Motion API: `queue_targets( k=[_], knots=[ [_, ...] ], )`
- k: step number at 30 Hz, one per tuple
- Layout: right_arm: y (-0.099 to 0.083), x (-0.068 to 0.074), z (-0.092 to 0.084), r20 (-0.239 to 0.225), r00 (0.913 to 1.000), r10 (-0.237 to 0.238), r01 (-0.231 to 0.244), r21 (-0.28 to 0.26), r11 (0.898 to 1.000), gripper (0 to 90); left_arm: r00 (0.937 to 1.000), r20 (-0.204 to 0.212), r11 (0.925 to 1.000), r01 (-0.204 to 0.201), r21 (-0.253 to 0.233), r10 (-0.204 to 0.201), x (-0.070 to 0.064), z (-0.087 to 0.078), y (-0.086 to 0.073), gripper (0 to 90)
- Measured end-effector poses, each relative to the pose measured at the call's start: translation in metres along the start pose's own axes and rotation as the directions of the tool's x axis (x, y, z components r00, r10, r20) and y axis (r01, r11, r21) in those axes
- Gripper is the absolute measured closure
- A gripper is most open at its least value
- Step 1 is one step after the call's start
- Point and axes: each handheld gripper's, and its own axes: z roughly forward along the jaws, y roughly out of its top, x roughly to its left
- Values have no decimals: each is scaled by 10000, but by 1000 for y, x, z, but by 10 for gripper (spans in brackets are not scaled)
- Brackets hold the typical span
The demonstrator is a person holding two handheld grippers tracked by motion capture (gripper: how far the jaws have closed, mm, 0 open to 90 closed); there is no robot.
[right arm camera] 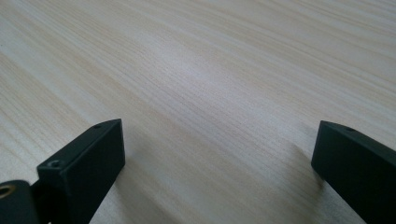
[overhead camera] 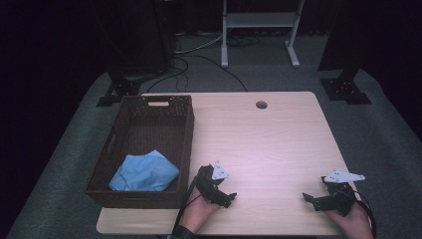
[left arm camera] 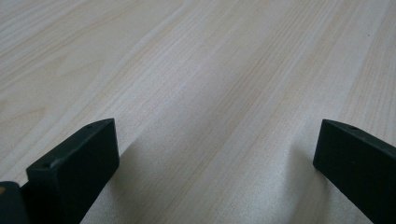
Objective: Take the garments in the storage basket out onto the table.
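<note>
Two hand-held tongs are seen resting at the near edge of a pale wooden table (overhead camera: 268,144). The left gripper (overhead camera: 219,191) is held by the person's left hand (overhead camera: 199,214), and the right gripper (overhead camera: 323,199) by the right hand (overhead camera: 356,221); the two are kept well apart, one toward each near corner of the tabletop. In the left gripper view, the jaws of the left gripper (left arm camera: 215,154) are set wide apart, with nothing but bare wood grain of the table (left arm camera: 210,70) shown between them. In the right gripper view, the jaws of the right gripper (right arm camera: 219,154) are likewise spread wide, and only the table (right arm camera: 210,70) is framed between them. Nothing is clamped by either tool.

Just beside the left gripper, on its outer side, a dark brown woven basket (overhead camera: 181,144) is placed at the table's left edge. A crumpled light blue cloth (overhead camera: 144,172) is contained in the basket, lying in the end nearer the left gripper and separated from it by the basket wall. The cloth is touched by neither tool and lies well apart from the right gripper. Beyond both grippers, near the table's far edge, a round cable hole (overhead camera: 261,105) is marked.
</note>
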Motion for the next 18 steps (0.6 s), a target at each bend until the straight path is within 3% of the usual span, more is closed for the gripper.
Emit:
queue_targets(
  k=[18],
  knots=[
    [0, 1, 0, -32, 10000, -38, 38, 6, 10000, 16, 9998, 151, 9999, -144, 1, 143, -2, 0, 1, 0]
  ],
)
